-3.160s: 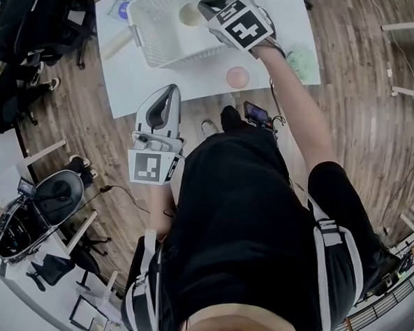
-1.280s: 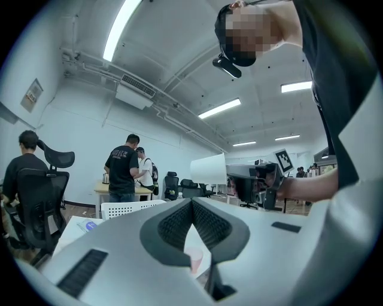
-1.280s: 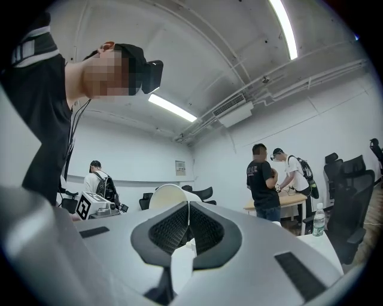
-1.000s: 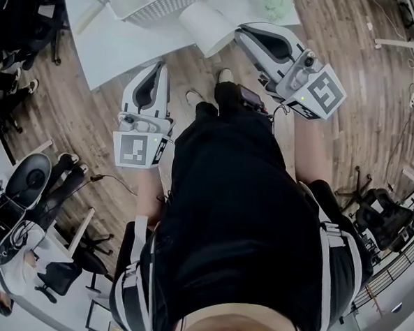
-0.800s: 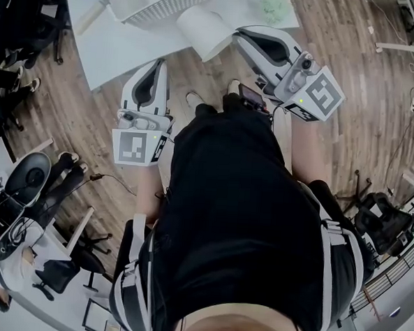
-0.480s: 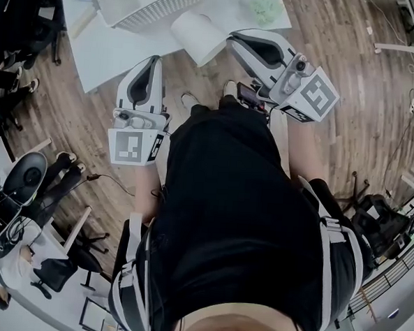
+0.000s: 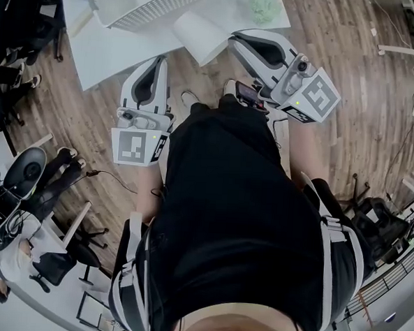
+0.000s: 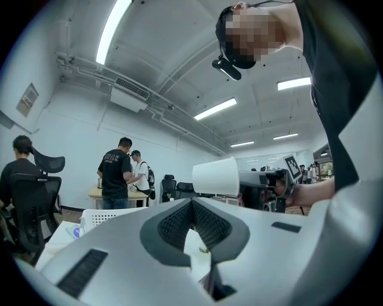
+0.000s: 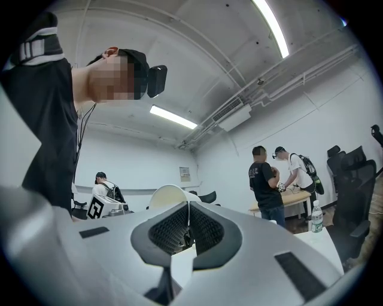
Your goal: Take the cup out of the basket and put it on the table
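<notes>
Right gripper (image 7: pixel 233 38) pinches the cup (image 7: pixel 198 32) (white, tipped sideways).

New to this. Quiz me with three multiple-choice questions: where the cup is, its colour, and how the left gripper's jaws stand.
1. Where is the cup? A on the floor; B in the right gripper; C on a chair.
2. Its colour? A white; B red; C black.
3. Jaws of the left gripper? A shut, empty; B shut on the cup; C wide open.
Key: 1 B, its jaws pinch the cup's wall, outside the basket. 2 A, white in every view. 3 A, the pads meet with nothing between.
</notes>
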`<act>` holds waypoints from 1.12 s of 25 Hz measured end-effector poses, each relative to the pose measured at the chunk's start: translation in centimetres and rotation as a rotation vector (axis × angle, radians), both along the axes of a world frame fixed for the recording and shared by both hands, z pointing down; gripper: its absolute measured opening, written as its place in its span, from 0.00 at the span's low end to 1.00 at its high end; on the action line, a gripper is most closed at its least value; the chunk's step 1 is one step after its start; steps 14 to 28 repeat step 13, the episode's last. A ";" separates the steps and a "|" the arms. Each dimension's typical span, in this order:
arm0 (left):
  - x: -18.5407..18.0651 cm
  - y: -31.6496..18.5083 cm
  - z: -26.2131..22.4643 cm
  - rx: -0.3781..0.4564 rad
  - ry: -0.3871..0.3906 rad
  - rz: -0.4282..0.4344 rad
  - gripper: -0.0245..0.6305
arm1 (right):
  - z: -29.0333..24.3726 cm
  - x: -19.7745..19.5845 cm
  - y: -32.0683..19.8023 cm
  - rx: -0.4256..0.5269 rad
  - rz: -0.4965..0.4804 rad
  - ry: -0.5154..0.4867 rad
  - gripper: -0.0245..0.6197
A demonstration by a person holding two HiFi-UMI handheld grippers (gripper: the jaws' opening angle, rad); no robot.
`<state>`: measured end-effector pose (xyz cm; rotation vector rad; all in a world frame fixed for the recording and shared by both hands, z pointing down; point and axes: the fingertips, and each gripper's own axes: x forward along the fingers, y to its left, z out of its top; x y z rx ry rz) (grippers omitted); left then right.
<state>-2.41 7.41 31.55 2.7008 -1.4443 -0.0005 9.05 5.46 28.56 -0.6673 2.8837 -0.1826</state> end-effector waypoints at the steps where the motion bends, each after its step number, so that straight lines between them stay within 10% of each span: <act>1: 0.1 0.0 0.0 0.000 -0.001 0.001 0.07 | 0.0 0.0 0.0 0.000 -0.001 0.002 0.08; 28: -1.6 0.4 0.8 -0.012 -0.006 0.004 0.07 | 1.0 -1.4 -0.1 -0.017 0.029 0.024 0.08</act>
